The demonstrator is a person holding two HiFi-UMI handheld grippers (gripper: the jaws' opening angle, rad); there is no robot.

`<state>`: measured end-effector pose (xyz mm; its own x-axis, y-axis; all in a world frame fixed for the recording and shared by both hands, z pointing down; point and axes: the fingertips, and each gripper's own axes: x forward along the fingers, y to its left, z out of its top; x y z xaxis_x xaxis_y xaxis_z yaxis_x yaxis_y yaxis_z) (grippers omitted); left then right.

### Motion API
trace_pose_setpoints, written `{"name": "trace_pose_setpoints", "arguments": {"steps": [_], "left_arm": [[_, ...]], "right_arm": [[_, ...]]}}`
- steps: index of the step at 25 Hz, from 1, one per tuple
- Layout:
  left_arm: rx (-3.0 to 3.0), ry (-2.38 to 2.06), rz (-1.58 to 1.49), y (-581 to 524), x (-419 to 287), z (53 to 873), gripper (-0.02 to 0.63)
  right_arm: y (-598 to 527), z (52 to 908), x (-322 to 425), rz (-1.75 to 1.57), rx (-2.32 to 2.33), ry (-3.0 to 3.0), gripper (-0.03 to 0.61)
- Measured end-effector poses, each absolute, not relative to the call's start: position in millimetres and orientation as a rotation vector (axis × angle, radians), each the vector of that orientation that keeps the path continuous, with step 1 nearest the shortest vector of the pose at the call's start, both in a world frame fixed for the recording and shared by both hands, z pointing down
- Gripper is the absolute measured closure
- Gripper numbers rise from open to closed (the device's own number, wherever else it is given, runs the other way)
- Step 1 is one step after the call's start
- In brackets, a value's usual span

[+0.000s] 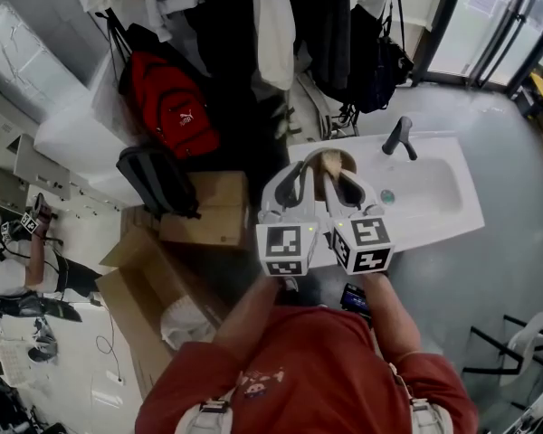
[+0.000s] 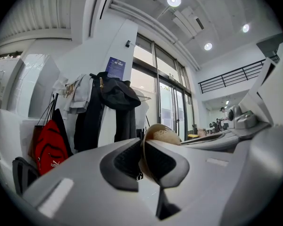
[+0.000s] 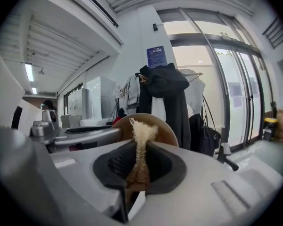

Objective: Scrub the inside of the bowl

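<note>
The tan bowl is held up in the air over the left end of a white sink, tipped on its side rather than resting on anything. The left gripper is clenched on it: in the left gripper view the two dark pads are pressed against either face of the bowl's thin wall at the rim, and the rounded body of the bowl rises beyond the left gripper's tips. The right gripper sits just beside the left one, and the two marker cubes are nearly touching. It is grasping a fibre scrubber, a pale, frayed tuft that is squeezed narrow between the pads and fans out above them. In the right gripper view the scrubber's top stands right in front of the bowl's brown round face; whether the fibres touch the bowl cannot be told. The right gripper points slightly downward. A black faucet stands at the back of the sink, with the drain below it. Behind the sink hang dark coats and a red backpack, and cardboard boxes lie on the floor to the left.
</note>
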<state>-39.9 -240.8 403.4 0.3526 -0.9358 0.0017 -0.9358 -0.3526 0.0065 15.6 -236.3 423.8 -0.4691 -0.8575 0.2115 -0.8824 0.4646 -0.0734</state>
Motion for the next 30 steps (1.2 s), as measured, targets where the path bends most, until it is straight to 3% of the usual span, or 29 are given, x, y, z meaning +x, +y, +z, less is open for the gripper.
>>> {"name": "trace_pose_setpoints", "arguments": {"steps": [30], "left_arm": [[2.596, -1.683, 0.07, -242.0, -29.9, 416.8, 0.58]], "right_arm": [[-226.4, 452.5, 0.4, -0.796, 0.732, -1.974, 0.527]]}}
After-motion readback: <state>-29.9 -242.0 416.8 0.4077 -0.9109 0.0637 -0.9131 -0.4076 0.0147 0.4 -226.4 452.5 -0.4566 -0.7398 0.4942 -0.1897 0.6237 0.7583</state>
